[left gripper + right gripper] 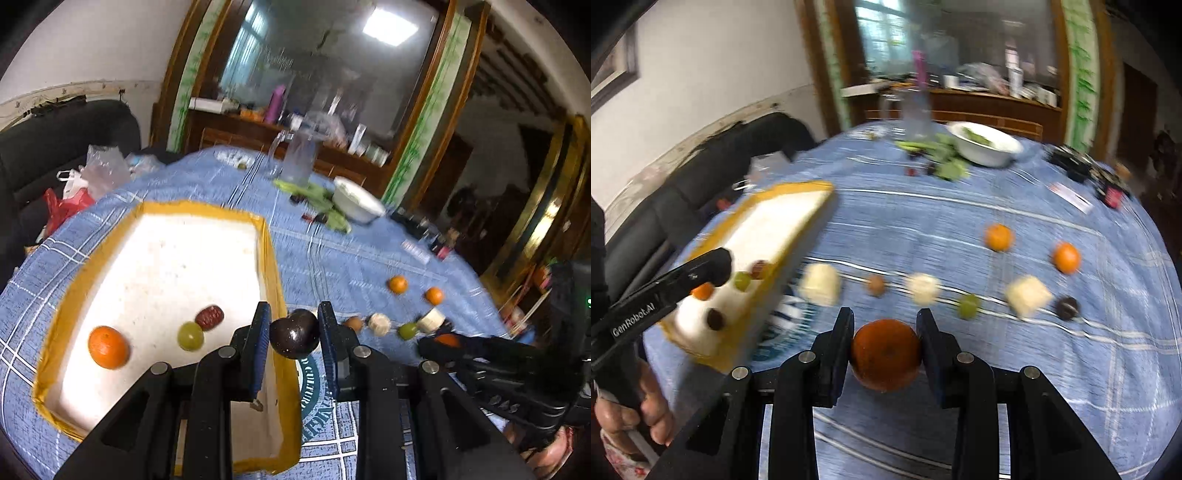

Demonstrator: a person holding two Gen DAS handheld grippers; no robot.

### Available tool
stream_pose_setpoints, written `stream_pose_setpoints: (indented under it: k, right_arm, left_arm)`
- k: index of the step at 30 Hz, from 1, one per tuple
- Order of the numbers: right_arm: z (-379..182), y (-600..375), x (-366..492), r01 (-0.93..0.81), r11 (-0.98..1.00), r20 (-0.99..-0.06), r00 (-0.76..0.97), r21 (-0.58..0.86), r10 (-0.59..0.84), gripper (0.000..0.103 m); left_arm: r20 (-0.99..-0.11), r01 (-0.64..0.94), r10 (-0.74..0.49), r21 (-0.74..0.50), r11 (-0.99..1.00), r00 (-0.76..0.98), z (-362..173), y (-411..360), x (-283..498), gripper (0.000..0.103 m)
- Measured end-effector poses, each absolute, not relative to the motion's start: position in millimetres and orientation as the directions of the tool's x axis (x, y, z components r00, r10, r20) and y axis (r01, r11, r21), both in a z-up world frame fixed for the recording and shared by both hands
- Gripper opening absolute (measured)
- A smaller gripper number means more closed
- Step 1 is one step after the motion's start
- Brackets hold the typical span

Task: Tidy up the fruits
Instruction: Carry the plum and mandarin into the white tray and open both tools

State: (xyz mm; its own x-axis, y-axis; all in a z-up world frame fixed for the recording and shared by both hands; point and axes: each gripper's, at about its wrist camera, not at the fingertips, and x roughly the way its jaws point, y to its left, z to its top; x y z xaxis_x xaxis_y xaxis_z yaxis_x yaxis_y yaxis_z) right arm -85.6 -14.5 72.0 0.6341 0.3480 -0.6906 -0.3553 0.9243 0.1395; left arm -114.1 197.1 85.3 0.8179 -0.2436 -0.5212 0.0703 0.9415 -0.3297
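My left gripper [294, 308] is shut on a dark plum [294, 334], held just above the right rim of the yellow-edged white tray [271, 258]. An orange [108, 347], a green fruit [190, 335] and a red date [209, 316] lie in the tray. My right gripper [885, 314] is shut on an orange [885, 354] above the blue checked cloth. Loose on the cloth beyond it are two oranges [998, 237] [1066, 257], three white chunks [923, 288], a brown fruit [876, 285], a green fruit [968, 305] and a dark fruit [1067, 307].
A white bowl [986, 146] with greens, loose green leaves [321, 201] and a clear plastic jug [299, 158] stand at the table's far side. Small dark items [1075, 166] lie at the far right edge. A black sofa with plastic bags [92, 177] is to the left.
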Motion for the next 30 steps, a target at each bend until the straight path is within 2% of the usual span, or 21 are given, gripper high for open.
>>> stream_pose_setpoints:
  k: [5, 10, 22, 30]
  right_arm:
    - [86.5, 42.3, -97.0, -0.469, 0.878, -0.666, 0.624, 0.099, 0.408, 0.038]
    - [89.2, 72.7, -109.5, -0.527, 0.846, -0.658, 0.611, 0.076, 0.44, 0.039]
    - [78.6, 102.9, -78.5, -0.549, 0.822, -0.697, 0.53, 0.153, 0.483, 0.039]
    - [59.9, 136.3, -62.6, -0.576, 0.806, -0.74, 0.481, 0.137, 0.47, 0.039]
  left_arm:
    - [-0.432, 0.111, -0.271, -0.361, 0.926, 0.86, 95.6, 222.0, -138.3, 0.025]
    - [-0.414, 0.089, -0.247, -0.365, 0.927, 0.876, 96.9, 239.9, -145.7, 0.025]
    - [-0.546, -0.12, -0.088, -0.334, 0.935, 0.833, 72.2, 281.5, -129.2, 0.025]
    - [-0.593, -0.161, -0.056, -0.307, 0.938, 0.803, 74.3, 299.4, -109.2, 0.025]
